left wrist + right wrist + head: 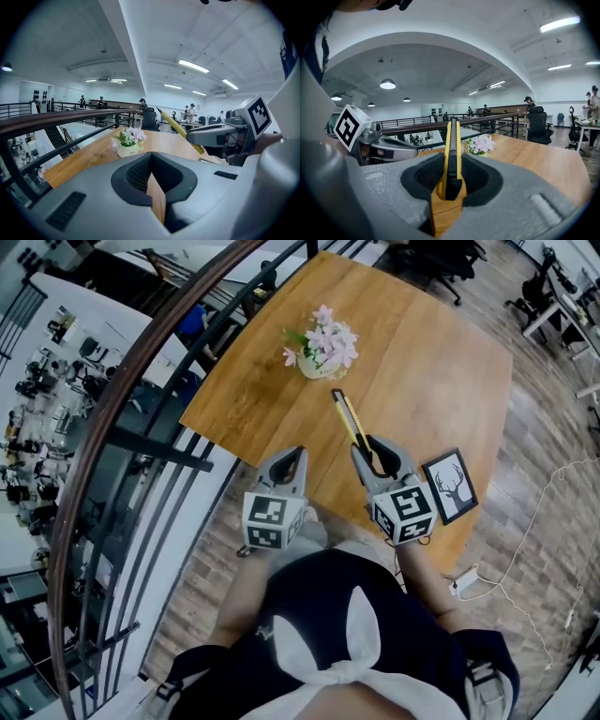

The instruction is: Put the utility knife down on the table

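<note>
The utility knife [351, 422] is up off the surface [427, 362], clamped by its rear end between the right gripper's [377, 457] fingers [423, 174], its tip slanting up just short of the flower pot [321, 351]. Released from here it would likely drop, bounce and skid into the pot; carried further on, the tip could knock it. Only the left gripper view shows air under the knife. The left gripper [290, 465], farther from the pot, has its fingers drawn together on nothing

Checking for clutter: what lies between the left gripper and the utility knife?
Only bare wooden table, seen in the head view, separates left gripper and utility knife.
</note>
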{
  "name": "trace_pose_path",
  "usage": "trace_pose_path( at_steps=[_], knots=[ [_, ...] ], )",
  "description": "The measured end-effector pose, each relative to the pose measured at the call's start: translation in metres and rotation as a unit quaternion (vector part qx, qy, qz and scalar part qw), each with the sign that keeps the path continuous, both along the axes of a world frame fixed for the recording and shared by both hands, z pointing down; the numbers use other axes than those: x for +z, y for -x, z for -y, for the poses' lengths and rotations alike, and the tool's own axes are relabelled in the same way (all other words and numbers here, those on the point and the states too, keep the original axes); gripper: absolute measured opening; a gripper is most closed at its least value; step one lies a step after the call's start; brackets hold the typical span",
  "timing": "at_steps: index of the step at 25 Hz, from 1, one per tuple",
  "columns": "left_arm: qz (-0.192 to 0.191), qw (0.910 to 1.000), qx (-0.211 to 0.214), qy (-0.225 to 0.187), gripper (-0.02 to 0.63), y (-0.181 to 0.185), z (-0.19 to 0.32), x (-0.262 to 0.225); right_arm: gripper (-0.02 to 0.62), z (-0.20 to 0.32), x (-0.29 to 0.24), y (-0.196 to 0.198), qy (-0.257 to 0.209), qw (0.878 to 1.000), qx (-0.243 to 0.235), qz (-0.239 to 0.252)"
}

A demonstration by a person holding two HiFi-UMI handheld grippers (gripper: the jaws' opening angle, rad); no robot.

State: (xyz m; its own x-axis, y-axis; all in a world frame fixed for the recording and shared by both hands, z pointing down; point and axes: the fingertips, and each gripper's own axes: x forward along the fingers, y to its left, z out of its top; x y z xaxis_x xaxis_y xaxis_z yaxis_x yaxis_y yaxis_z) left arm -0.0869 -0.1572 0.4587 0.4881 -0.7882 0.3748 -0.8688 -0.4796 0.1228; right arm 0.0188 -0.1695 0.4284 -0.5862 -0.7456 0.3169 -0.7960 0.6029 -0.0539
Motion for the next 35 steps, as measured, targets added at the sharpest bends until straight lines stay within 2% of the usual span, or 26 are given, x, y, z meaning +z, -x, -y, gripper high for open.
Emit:
trace_pose_path(
  at_steps=[13, 35],
  knots=[
    [-0.003, 0.9999, 0.015, 0.005, 0.017, 0.021, 0.010, 0.008, 0.114, 0.007, 0.016, 0.019, 0.010, 1.000, 0.014, -0.012],
    [-0.013, 0.9993, 0.021, 0.029, 0.017, 0.025, 0.004, 0.032, 0.114, 0.005, 0.049, 0.035, 0.030, 0.998, 0.002, -0.046]
  ],
)
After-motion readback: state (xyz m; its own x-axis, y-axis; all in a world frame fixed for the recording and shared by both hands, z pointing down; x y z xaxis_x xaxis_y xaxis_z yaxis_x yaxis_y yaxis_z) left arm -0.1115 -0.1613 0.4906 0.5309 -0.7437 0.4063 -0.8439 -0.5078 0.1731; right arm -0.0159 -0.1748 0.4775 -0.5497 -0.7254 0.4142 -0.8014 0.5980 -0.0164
